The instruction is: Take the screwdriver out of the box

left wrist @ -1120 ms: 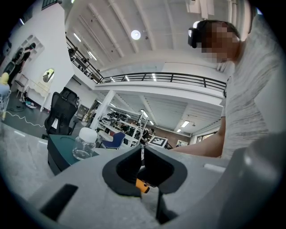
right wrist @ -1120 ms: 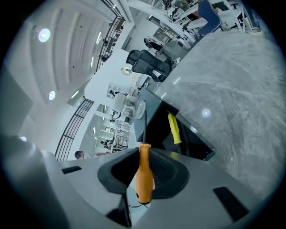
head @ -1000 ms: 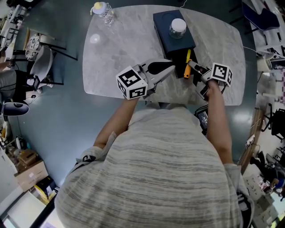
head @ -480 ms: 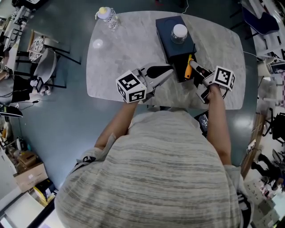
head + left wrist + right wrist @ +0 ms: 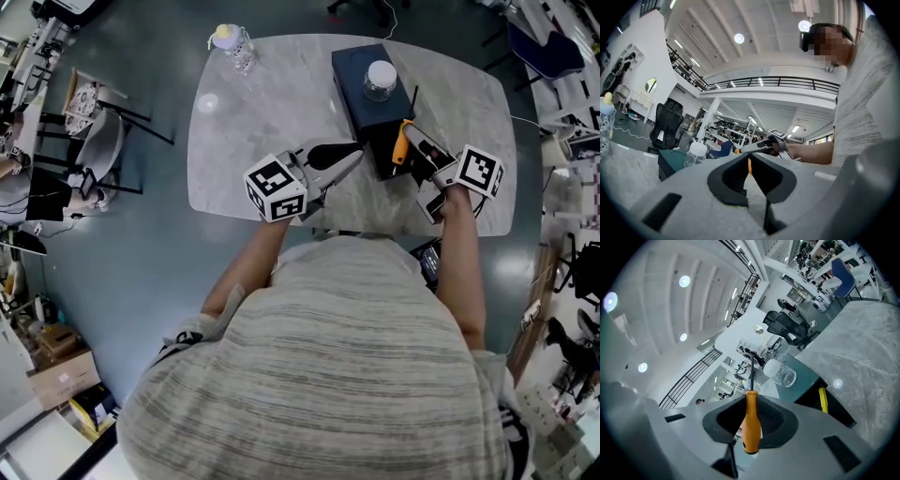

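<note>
A dark blue box (image 5: 361, 89) lies on the marble table (image 5: 262, 103), its open end (image 5: 382, 157) toward me. My right gripper (image 5: 413, 141) is shut on an orange-handled screwdriver (image 5: 402, 146) and holds it just above and to the right of that open end. In the right gripper view the orange handle (image 5: 751, 425) stands upright between the pads, its black shaft pointing up. The left gripper (image 5: 351, 156) is shut and empty, just left of the box's open end. From the left gripper view the box (image 5: 670, 161) shows low at the left.
A glass jar with a white lid (image 5: 379, 79) stands on the box. A yellow-handled tool (image 5: 823, 399) lies inside the open end. A small bottle (image 5: 232, 43) stands at the table's far left corner. Chairs and clutter surround the table.
The right gripper has risen with the screwdriver, lifting it up and away from the box's open end. The left gripper has stayed where it was.
</note>
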Tool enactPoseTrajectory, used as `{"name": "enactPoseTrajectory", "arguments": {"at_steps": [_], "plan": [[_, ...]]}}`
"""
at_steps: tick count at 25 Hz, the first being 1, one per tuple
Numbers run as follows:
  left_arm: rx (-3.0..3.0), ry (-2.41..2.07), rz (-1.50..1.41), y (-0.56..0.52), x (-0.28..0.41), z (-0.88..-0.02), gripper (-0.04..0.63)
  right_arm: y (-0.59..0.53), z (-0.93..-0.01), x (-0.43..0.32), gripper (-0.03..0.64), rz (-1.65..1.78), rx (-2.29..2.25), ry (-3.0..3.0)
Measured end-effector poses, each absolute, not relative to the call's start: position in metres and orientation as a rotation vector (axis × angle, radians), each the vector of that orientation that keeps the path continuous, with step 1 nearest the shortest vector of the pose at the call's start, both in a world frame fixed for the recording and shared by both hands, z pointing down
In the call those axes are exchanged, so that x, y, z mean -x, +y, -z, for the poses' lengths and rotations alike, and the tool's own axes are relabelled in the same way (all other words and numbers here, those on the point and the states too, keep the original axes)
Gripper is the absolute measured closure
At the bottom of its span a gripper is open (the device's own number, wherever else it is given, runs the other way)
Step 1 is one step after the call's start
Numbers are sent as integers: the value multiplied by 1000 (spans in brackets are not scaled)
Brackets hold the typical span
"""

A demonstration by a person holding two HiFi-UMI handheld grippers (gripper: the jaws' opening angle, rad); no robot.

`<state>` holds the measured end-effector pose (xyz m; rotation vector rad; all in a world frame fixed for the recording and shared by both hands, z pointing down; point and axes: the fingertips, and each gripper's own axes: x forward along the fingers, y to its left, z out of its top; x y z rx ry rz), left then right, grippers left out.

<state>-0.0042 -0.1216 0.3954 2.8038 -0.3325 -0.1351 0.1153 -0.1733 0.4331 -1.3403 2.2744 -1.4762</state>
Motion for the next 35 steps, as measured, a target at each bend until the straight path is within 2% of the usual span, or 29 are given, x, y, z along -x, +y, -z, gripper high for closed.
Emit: {"name": "enactPoseTrajectory", "arguments": {"at_steps": [5, 13, 25, 35], "plan": [[-2814, -328, 146, -120, 9, -389, 577, -176, -391, -93, 546, 1229, 1160, 2385], [-2819, -307, 152, -117, -3, -385, 577, -167, -364, -95, 546, 1073, 1135, 2433], [-2737, -417, 177, -135, -54, -384, 577, -174, -353, -144, 546, 1032, 1057, 2473], [-2665, -636, 33, -152, -119, -407, 577, -189, -360, -201, 546, 1096, 953, 2556]]}}
